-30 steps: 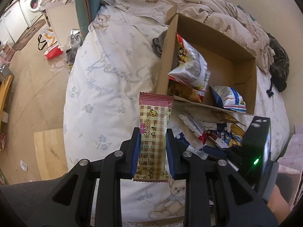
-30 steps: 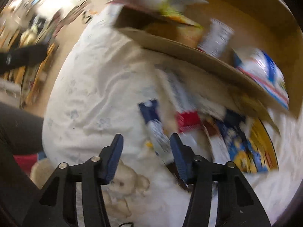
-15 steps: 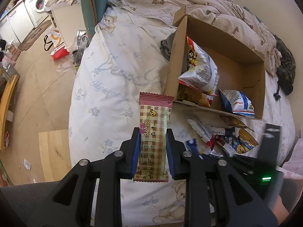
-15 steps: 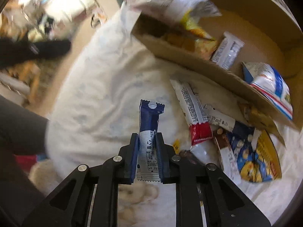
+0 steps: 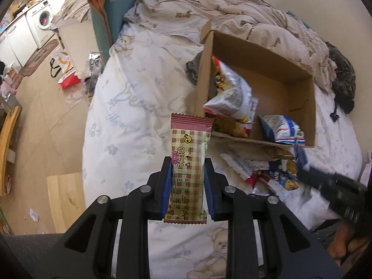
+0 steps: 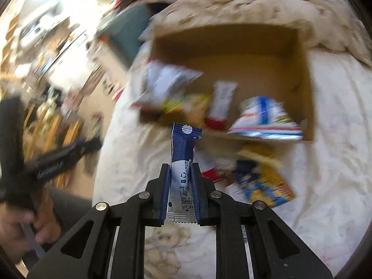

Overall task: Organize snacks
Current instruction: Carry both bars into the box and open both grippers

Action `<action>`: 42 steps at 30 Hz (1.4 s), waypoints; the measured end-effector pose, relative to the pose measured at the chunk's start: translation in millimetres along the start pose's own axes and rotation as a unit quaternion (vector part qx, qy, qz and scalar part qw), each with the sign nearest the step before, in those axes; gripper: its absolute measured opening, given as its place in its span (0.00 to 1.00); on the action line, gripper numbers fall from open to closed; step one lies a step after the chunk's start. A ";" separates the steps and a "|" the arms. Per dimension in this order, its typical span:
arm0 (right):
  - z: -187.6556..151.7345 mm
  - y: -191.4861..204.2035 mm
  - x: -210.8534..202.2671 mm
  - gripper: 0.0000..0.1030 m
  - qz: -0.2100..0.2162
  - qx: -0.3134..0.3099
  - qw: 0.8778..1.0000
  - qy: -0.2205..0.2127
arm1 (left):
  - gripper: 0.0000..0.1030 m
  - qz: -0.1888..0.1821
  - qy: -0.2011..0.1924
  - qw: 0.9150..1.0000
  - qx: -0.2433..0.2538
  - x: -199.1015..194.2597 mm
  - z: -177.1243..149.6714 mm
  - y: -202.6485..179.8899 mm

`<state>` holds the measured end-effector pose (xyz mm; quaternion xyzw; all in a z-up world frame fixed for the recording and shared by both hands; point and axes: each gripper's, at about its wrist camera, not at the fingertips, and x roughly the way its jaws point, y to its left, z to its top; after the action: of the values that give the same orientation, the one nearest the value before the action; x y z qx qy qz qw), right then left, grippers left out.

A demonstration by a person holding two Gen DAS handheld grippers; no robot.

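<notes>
My left gripper (image 5: 187, 162) is shut on a pink and cream checked snack bar (image 5: 189, 160), held upright above the bed. My right gripper (image 6: 181, 168) is shut on a dark blue and white snack stick (image 6: 183, 160), raised in front of the cardboard box (image 6: 307, 81). The box (image 5: 312, 107) lies on the bed and holds a few snack bags (image 5: 232, 95). Several loose snacks (image 5: 262, 174) lie on the sheet in front of the box. The right gripper shows blurred at the right edge of the left wrist view (image 5: 302, 160).
The bed has a white bear-print sheet (image 5: 130, 116) and a rumpled beige quilt (image 5: 255, 18) behind the box. The floor at left holds a red and white bag (image 5: 66, 74), a wooden board (image 5: 65, 197) and a washing machine (image 5: 41, 21).
My right gripper closed on the blue snack stick and lifted it from the loose pile toward the box. My left gripper kept the checked bar and rose slightly.
</notes>
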<state>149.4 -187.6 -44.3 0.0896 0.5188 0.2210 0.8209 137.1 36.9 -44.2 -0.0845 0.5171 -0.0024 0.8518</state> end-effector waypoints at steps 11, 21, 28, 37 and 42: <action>45.0 -62.3 12.5 0.18 -0.066 0.074 0.995 0.004 | 0.21 0.006 -0.012 0.998 0.060 29.7 68.1 -39.8; 71.7 -99.5 55.9 0.18 -0.082 0.104 0.990 0.047 | 0.21 -0.004 0.011 0.992 0.124 77.9 88.0 -87.3; 86.8 -104.2 68.7 0.18 -0.101 0.089 0.990 0.038 | 0.21 -0.034 -0.003 0.989 0.142 95.0 96.3 -111.0; 89.7 -103.8 46.6 0.18 -0.030 0.106 0.994 -0.012 | 0.21 -0.047 -0.015 0.987 0.155 86.1 95.9 -122.7; 90.3 -103.5 44.3 0.18 0.001 0.119 0.993 -0.020 | 0.22 -0.056 -0.028 0.986 0.157 82.4 97.0 -124.1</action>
<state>274.0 -251.7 -79.0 0.1918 0.5247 0.1562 0.8146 271.2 -79.3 -54.9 0.0211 0.4810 -0.1289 0.8669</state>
